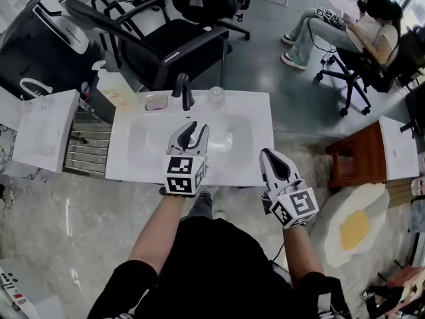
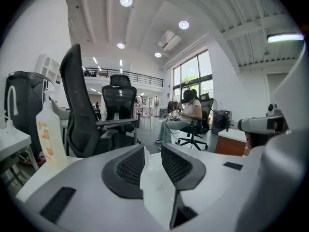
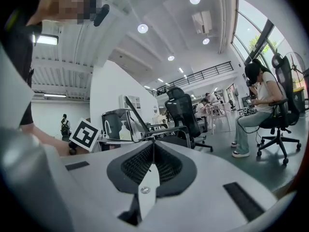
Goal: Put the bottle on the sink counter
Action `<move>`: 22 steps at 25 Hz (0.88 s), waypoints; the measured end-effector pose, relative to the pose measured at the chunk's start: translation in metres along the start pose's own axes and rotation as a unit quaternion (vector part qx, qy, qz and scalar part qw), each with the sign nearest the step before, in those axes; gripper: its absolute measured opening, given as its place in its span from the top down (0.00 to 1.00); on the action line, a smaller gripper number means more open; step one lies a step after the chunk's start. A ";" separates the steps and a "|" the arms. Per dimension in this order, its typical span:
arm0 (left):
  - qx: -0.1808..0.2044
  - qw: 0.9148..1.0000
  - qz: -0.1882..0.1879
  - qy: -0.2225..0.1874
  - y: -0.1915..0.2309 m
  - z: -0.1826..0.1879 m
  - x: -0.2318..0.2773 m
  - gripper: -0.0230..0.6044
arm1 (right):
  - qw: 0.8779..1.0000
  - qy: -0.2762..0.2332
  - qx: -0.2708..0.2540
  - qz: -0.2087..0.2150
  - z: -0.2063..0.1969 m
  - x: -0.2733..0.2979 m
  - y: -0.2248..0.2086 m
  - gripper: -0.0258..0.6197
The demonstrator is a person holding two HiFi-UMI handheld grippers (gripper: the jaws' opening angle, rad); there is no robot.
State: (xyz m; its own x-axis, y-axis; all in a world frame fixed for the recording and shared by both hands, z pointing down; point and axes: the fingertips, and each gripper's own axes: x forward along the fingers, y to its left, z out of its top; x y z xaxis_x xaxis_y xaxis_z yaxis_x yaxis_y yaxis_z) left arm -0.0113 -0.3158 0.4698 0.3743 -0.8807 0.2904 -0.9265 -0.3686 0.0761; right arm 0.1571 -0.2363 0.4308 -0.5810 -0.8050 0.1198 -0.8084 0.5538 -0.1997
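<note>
A translucent white pump bottle (image 1: 113,88) with an orange label stands upright at the far left corner of the white sink counter (image 1: 259,138). It also shows at the left edge of the left gripper view as the bottle (image 2: 48,134), and small in the right gripper view as the bottle (image 3: 124,130). My left gripper (image 1: 192,130) hovers over the basin, well right of the bottle; its jaws (image 2: 152,151) stand a narrow gap apart with nothing between them. My right gripper (image 1: 269,157) is raised near the counter's front right edge, its pads (image 3: 153,146) pressed together and empty.
A dark faucet (image 1: 184,90), a pink soap dish (image 1: 157,102) and a clear glass (image 1: 216,95) line the counter's back. A black office chair (image 1: 166,45) stands behind. A second white sink (image 1: 46,128) is at left, a wooden table (image 1: 355,155) at right. A person (image 1: 345,28) sits far right.
</note>
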 end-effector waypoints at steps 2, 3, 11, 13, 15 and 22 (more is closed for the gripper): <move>-0.011 1.000 0.012 -0.027 0.007 0.010 -0.026 0.82 | 1.000 -0.004 0.002 0.002 0.003 -0.004 0.009 0.91; -0.017 0.999 0.016 -0.036 0.011 0.013 -0.038 0.84 | 1.000 -0.007 0.002 0.004 0.004 -0.006 0.014 0.91; -0.031 0.996 0.037 -0.078 0.042 0.023 -0.104 0.88 | 1.000 -0.030 -0.004 -0.004 0.006 -0.013 0.044 0.91; -0.026 0.996 0.030 -0.082 0.045 0.024 -0.120 0.88 | 0.999 -0.033 -0.001 -0.016 0.006 -0.014 0.048 0.91; -0.009 0.996 0.023 -0.083 0.049 0.025 -0.137 0.88 | 0.999 -0.036 -0.001 -0.029 0.007 -0.015 0.053 0.91; 0.029 0.994 0.020 -0.108 0.086 0.036 -0.193 0.89 | 0.998 -0.036 -0.002 -0.056 0.006 -0.005 0.084 0.91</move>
State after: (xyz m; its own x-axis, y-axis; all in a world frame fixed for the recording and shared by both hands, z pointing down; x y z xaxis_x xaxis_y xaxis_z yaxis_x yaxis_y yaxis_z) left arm -0.1620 -0.1877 0.3863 0.3423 -0.9362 0.0803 -0.9395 -0.3425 0.0118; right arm 0.0926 -0.1875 0.4081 -0.4790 -0.8749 0.0716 -0.8682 0.4602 -0.1855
